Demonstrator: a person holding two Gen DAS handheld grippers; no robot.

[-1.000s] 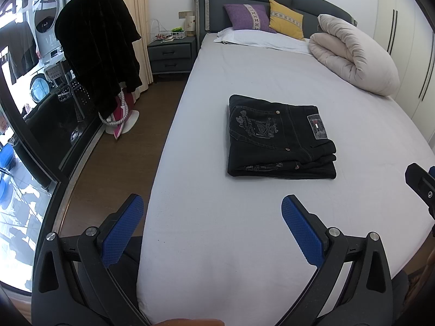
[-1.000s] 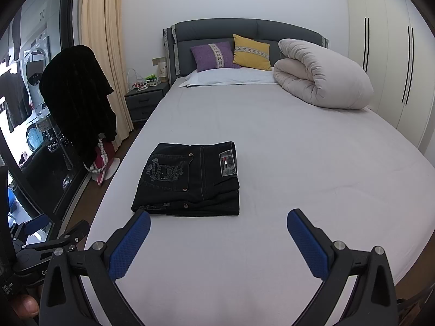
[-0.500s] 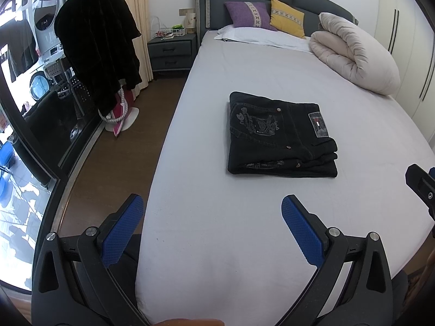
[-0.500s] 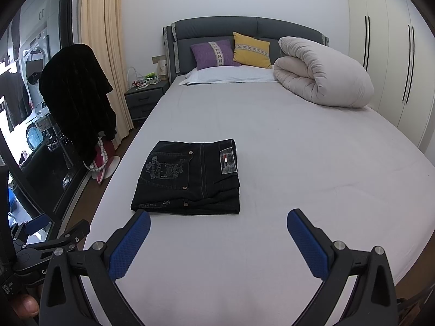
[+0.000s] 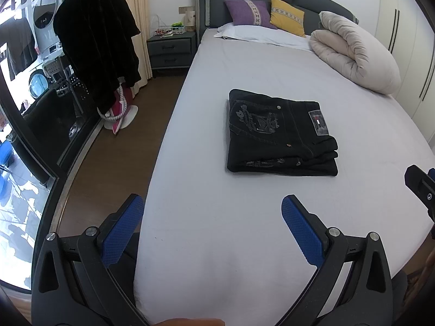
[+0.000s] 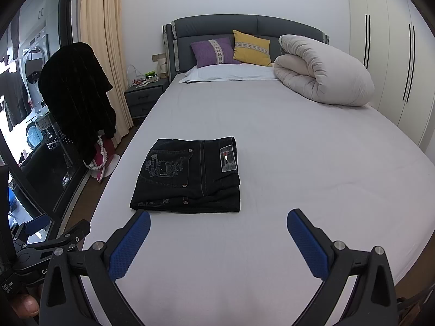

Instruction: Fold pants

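Note:
Black pants lie folded into a flat rectangle on the light grey bed sheet, an embroidered back pocket and a small label facing up. My left gripper hangs open over the near edge of the bed, well short of the pants, nothing between its blue pads. My right gripper is open too, just in front of the pants' near edge and empty. The right gripper's tip shows at the right of the left wrist view.
A rolled beige duvet lies at the far right of the bed, with purple and yellow cushions at the headboard. Left of the bed: a dark garment on a stand, a nightstand, wooden floor. Wardrobe doors line the right.
Both grippers have drifted slightly back and up, so the pants sit a little lower in each view. The pants have not moved and both grippers stay open.

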